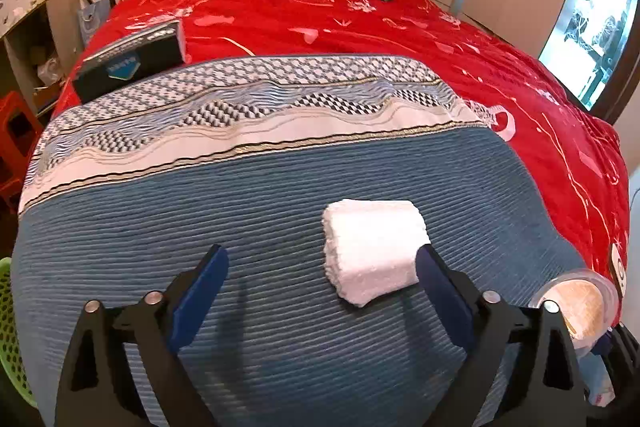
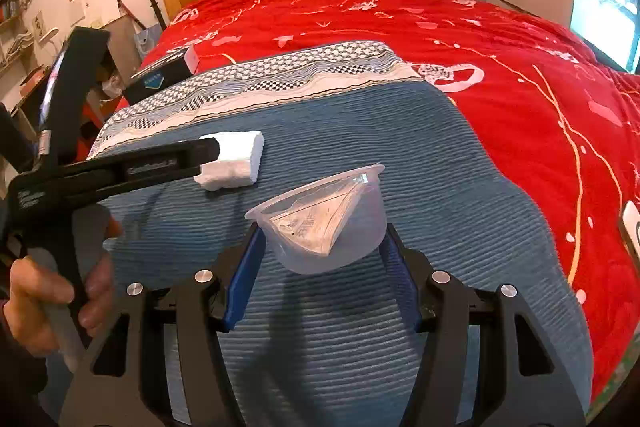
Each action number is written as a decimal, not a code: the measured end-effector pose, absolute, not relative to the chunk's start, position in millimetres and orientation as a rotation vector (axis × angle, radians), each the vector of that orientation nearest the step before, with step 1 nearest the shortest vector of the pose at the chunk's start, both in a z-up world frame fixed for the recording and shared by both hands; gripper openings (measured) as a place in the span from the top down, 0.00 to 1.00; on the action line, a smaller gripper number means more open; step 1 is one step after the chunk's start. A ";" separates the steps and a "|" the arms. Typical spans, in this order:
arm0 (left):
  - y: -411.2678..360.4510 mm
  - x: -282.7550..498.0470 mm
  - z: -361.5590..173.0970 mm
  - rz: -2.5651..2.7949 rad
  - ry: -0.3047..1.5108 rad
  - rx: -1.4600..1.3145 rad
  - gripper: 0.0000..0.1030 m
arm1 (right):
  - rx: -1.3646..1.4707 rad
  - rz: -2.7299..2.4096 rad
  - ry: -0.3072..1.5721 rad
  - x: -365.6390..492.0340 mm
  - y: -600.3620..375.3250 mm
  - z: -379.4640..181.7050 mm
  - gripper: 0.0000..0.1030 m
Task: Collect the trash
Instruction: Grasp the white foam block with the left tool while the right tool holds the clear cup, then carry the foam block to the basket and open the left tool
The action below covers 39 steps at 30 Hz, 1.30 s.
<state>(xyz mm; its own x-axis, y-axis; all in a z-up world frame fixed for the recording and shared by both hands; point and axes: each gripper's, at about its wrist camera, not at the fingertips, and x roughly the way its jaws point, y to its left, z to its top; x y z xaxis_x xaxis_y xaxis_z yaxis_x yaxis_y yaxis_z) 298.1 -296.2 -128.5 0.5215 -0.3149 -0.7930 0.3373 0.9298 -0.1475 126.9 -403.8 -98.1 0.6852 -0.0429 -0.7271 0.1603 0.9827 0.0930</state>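
A clear plastic cup [image 2: 320,223] is held above the blue blanket [image 2: 320,131] by the right gripper [image 2: 322,277], while the wide-open left gripper [image 1: 320,281] sits off-center by the white foam block [image 1: 374,251], which could be knocked away.

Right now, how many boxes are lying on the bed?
1. The dark box lies on the red quilt near the bed's left edge, at the far end of the blue blanket. More may be hidden outside the view.

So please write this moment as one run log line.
left gripper: open, at white foam block | right gripper: shut on clear plastic cup | blue bedspread
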 end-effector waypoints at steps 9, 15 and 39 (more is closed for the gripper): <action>-313.9 310.3 -142.3 -0.410 0.999 0.046 0.17 | 0.177 -0.113 0.804 122.4 -406.8 -99.1 0.43; -316.3 307.0 -141.3 -0.461 0.992 0.018 0.17 | 0.184 -0.117 0.800 119.7 -407.6 -100.0 0.43; -291.3 275.4 -109.2 -0.578 0.917 -0.012 0.71 | 0.219 -0.108 0.773 104.1 -393.2 -87.2 0.43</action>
